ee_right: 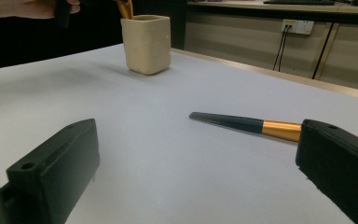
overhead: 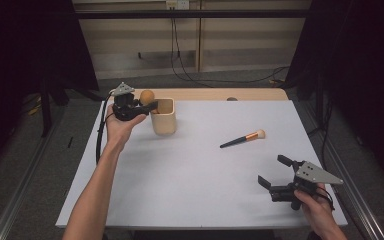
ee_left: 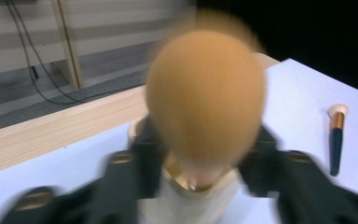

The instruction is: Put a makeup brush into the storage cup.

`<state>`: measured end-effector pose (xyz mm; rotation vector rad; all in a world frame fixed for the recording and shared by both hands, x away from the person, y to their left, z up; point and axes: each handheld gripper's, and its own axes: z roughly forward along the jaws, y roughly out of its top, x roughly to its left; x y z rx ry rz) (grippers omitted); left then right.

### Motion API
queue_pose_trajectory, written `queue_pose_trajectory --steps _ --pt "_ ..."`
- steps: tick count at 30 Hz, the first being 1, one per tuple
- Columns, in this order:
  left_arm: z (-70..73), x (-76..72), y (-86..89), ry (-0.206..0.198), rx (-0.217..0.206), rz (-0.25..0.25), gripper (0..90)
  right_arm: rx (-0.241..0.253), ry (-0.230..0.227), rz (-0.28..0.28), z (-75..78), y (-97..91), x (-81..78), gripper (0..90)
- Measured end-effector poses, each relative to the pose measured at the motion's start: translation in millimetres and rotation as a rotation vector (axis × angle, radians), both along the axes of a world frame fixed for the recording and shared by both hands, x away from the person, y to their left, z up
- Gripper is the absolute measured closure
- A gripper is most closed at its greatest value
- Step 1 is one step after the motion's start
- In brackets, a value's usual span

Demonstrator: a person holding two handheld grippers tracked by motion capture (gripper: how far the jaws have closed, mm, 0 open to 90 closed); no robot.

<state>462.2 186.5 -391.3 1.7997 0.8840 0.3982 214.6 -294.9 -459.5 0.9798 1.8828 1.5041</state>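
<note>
- High view: left gripper [overhead: 147,106] at the far-left of the table [overhead: 195,195], right by the beige cup [overhead: 163,116]. Big round-headed brush [overhead: 147,96] stands in the cup, head between the jaws. Small brush [overhead: 243,139] lies flat mid-table, well apart. Right gripper [overhead: 274,172] near the front-right corner, jaws spread, nothing in them.
- Left gripper view: blurred. Orange brush head [ee_left: 206,95] sits above the cup [ee_left: 191,200]; jaws stand either side of the handle w/ gaps, grip released. Small brush [ee_left: 336,137] at right.
- Right gripper view: jaws wide apart, empty. Small brush [ee_right: 244,125] lies just ahead; cup [ee_right: 147,44] farther off.
</note>
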Motion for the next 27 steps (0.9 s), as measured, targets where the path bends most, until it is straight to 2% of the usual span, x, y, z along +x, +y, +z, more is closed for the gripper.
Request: queue_pose_trajectory --steps 2,8,9,11,16,17,19,21,25,27 --pt "-1.5 -0.7 1.4 -0.006 -0.002 0.005 41.6 0.001 0.000 0.002 0.0 0.1 -0.1 0.0" --pt "-1.5 -2.0 3.7 -0.008 -0.022 0.030 21.5 0.005 0.003 0.002 -0.1 0.3 0.4 0.0" --pt "-0.8 -2.7 3.9 -0.013 -0.015 0.026 19.0 0.005 0.002 0.004 -0.1 0.5 0.4 0.0" --pt "-0.5 -4.1 3.3 -0.019 -0.026 0.019 16.1 0.004 0.002 0.004 -0.1 0.7 0.3 0.0" --pt "1.7 -5.8 4.3 -0.011 -0.052 0.038 5.6 0.006 0.001 0.000 0.1 1.0 0.7 0.0" --pt "2.4 -6.3 5.2 0.000 -0.054 0.025 4.0 0.004 -0.001 0.003 0.2 0.8 0.5 0.0" --pt "3.2 -7.5 7.4 0.027 -0.069 0.007 5.6 0.003 -0.002 0.005 0.2 0.5 0.3 0.0" --pt "3.2 -11.4 9.3 0.008 -0.059 -0.005 2.2 0.007 0.000 0.001 0.3 0.0 0.6 0.0" --pt "1.1 -20.1 11.9 -0.022 -0.047 0.000 2.0 0.006 -0.001 0.001 0.3 0.0 0.7 0.0" --pt "0.5 -24.2 13.5 -0.024 -0.052 -0.004 2.1 0.004 -0.001 0.003 0.2 0.2 0.8 0.0"
